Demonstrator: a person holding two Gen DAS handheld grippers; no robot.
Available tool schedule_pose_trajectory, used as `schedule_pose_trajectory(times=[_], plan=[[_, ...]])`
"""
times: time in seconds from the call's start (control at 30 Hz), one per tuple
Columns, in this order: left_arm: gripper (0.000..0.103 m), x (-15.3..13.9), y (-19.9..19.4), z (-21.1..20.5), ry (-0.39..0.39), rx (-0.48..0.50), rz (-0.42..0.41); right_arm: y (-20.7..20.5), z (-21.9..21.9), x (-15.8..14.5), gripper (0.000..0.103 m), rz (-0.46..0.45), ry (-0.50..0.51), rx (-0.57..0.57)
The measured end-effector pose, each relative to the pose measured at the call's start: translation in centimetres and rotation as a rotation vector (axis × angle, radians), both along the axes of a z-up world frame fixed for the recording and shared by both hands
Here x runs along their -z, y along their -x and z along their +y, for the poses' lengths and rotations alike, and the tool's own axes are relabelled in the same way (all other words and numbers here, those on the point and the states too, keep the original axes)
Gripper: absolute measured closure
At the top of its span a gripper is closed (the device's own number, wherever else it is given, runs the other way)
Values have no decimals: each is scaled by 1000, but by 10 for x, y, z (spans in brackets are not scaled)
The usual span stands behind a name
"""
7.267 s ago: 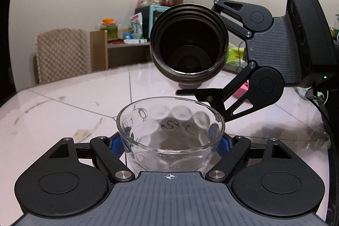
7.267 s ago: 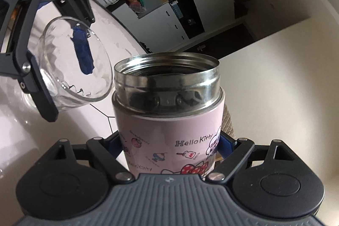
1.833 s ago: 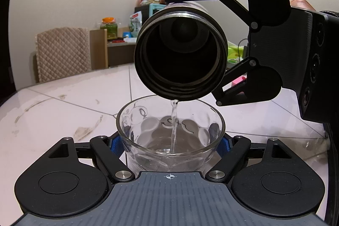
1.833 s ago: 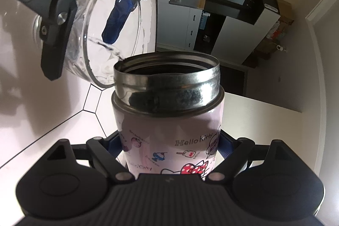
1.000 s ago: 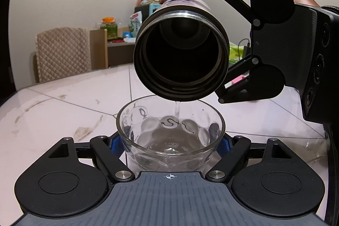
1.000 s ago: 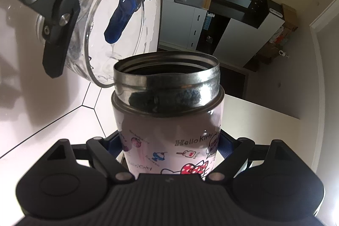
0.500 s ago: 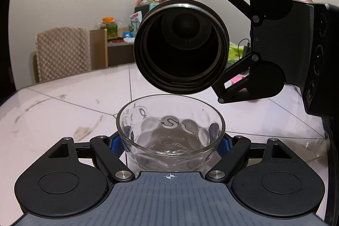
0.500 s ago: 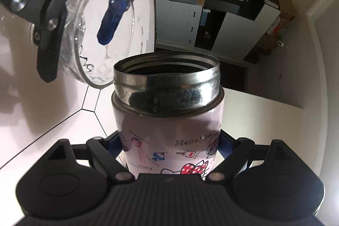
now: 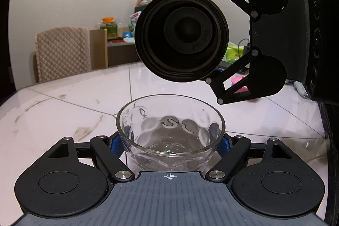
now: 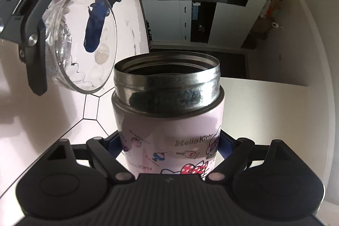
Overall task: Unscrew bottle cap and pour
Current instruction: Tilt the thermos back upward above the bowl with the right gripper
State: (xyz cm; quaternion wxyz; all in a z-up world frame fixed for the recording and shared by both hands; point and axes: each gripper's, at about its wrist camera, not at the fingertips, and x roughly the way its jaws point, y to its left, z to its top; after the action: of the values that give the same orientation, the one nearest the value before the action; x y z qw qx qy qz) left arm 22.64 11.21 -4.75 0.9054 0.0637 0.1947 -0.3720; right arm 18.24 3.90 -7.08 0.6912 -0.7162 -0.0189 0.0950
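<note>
Left gripper (image 9: pixel 170 144): nearest in the left wrist view, its blue pads closed against the two sides of a clear dimpled glass bowl (image 9: pixel 170 135), holding it upright.
Glass bowl: sits between the black fingers just above the table; a shallow pool of clear water with small bubbles lies in its bottom.
Bowl from the other side: in the right wrist view the glass bowl (image 10: pixel 79 39) appears up and to the left of the flask, a blue pad showing through its wall.
Right gripper (image 10: pixel 170 146): its blue pads pressed on the lower body of a pink steel vacuum flask with cartoon prints (image 10: pixel 169 120), gripping it firmly.
Flask: capless, its open steel mouth facing the left camera; the pink steel vacuum flask (image 9: pixel 181 38) hangs tipped on its side above and just behind the bowl, apart from the rim.
Flask mouth: dark inside, no stream visible below it.
Table: glossy white tiled top (image 9: pixel 70 103) with brown smears to the left.
Chair: beige quilted back (image 9: pixel 63 52) behind the table.
Far shelf: jars and packets (image 9: pixel 109 28) against the wall.
</note>
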Motion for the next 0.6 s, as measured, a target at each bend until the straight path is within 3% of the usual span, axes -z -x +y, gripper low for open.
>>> schedule_pose_trajectory(times=[0.6], plan=[[18,0,1,0,0,0,-1,15,-11,-15,15,86,-177,29]])
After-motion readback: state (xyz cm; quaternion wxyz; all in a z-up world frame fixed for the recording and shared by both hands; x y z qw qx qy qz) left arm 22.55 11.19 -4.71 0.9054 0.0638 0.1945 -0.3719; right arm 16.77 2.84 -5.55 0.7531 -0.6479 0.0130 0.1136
